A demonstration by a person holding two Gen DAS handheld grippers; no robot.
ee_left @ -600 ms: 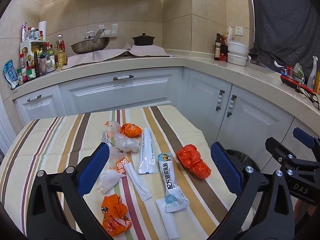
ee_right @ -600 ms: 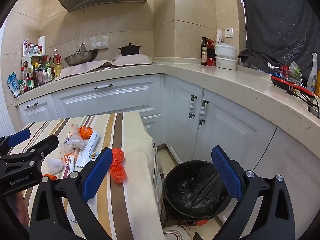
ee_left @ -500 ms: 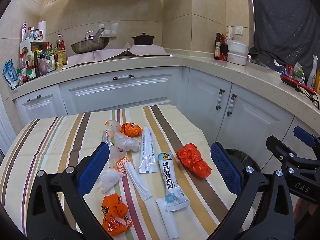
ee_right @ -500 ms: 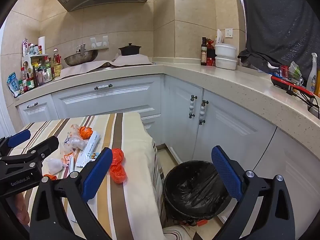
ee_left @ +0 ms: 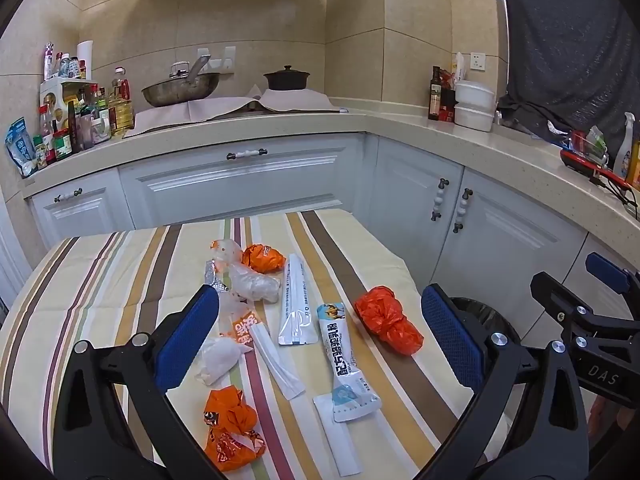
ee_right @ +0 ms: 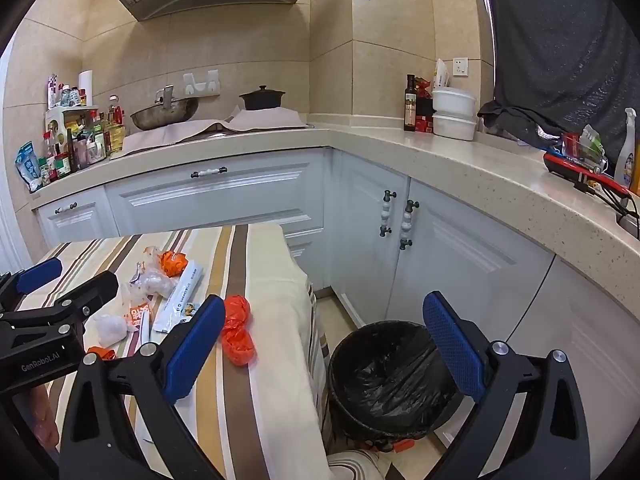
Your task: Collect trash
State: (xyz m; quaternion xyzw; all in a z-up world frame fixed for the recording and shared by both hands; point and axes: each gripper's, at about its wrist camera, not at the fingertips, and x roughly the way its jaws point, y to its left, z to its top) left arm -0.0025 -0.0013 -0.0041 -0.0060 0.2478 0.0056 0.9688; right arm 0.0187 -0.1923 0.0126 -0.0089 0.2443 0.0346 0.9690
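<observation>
Trash lies on the striped tablecloth (ee_left: pixel 100 280): a red crumpled bag (ee_left: pixel 387 320) near the right edge, also in the right wrist view (ee_right: pixel 238 332), a blue-white sachet (ee_left: pixel 344 356), a silver sachet (ee_left: pixel 295 304), a clear plastic wad (ee_left: pixel 256 286), orange wrappers (ee_left: pixel 262 258) (ee_left: pixel 230 424) and a white wad (ee_left: pixel 218 360). My left gripper (ee_left: pixel 320 340) is open and empty above the trash. My right gripper (ee_right: pixel 324 352) is open and empty, over the gap between the table edge and a black-lined bin (ee_right: pixel 390 376) on the floor.
White cabinets (ee_right: pixel 440 248) stand behind the bin. A counter (ee_left: pixel 248 128) carries a wok (ee_left: pixel 180 90), a black pot (ee_left: pixel 286 78), bottles (ee_left: pixel 72 120) and white tubs (ee_left: pixel 474 106). The table edge (ee_right: pixel 304 312) drops off beside the bin.
</observation>
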